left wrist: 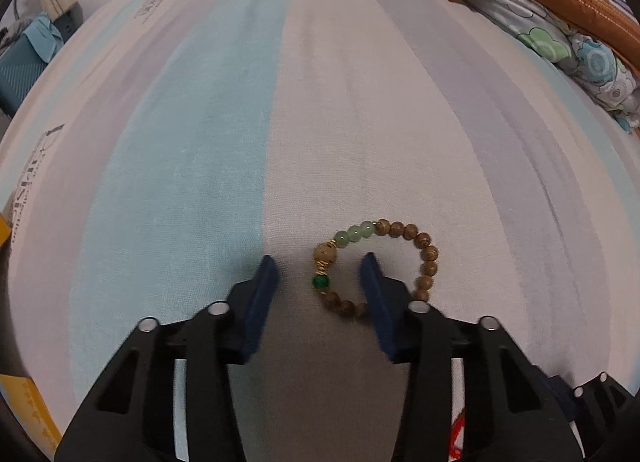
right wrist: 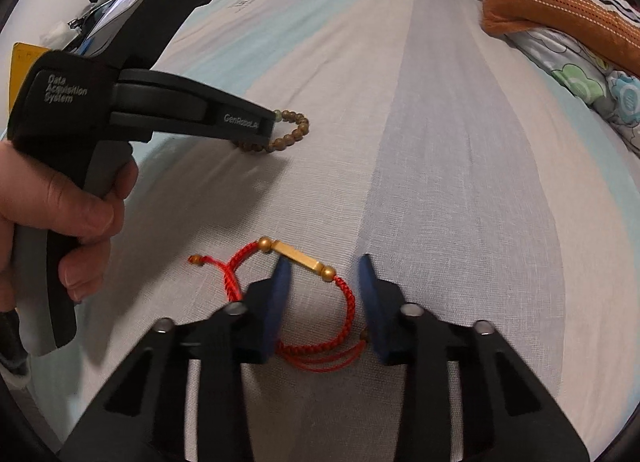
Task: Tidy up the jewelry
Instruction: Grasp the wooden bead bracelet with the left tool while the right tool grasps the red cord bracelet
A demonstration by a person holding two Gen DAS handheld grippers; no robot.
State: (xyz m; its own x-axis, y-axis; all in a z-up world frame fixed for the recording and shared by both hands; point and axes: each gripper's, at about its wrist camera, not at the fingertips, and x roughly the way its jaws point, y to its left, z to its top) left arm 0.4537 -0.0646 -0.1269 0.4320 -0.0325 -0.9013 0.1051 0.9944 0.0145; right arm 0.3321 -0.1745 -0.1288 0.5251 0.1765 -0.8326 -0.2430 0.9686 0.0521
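Observation:
A bracelet of brown wooden and green beads (left wrist: 428,254) lies flat on the striped bed sheet (left wrist: 320,121). My left gripper (left wrist: 320,266) is open just above it, its right finger inside the loop and the loop's left side between the fingers. The bead bracelet also shows in the right wrist view (right wrist: 294,133), partly hidden behind the left gripper (right wrist: 264,129). A red braided cord bracelet with a gold bar (right wrist: 298,256) lies under my right gripper (right wrist: 324,268), which is open, with the right part of its loop between the fingers.
Folded striped and floral bedding (left wrist: 560,13) is piled at the far right (right wrist: 568,21). A blue box (left wrist: 24,65) and clutter sit beyond the bed's left edge. Something yellow (left wrist: 36,410) lies at the near left. A hand (right wrist: 60,213) holds the left gripper.

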